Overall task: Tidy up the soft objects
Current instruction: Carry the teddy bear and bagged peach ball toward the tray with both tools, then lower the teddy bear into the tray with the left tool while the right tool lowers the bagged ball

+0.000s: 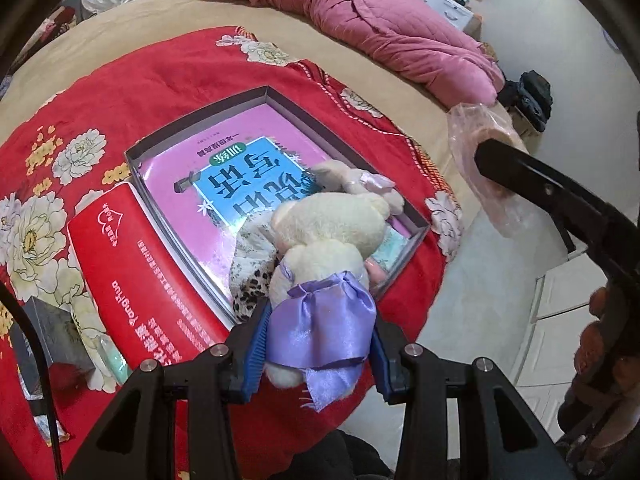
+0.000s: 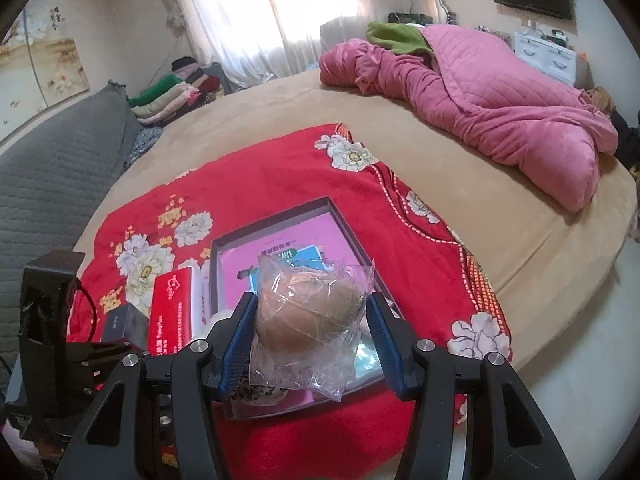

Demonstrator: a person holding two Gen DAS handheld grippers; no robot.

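— Looking along my left fingers first: what are you seeing there?

— My left gripper [image 1: 318, 346] is clamping a cream plush toy [image 1: 324, 240] by its purple satin skirt, the blue pads [image 1: 256, 354] pressing in from both sides. The toy is hanging head-first over the near corner of a shallow grey box [image 1: 280, 98], which is sitting on a red floral blanket [image 1: 140, 80]. A pink book [image 1: 180, 196] is lying flat inside the box, and a leopard-print cloth [image 1: 250, 280] is showing just beside the toy at the box's near wall. A red carton [image 1: 132, 280] is lying against the box's left wall. My other gripper is reaching in from the right, carrying a bagged thing over the bed's edge.

— And along your right fingers?

— My right gripper [image 2: 310, 344] is squeezing a tan rounded soft object in a clear plastic bag [image 2: 308, 316], pads touching the bag on either side. It is hanging above the near end of the same box [image 2: 344, 216]. A pink quilt [image 2: 480, 100] is lying bunched at the far side of the beige bed [image 2: 260, 108], well apart from the blanket.
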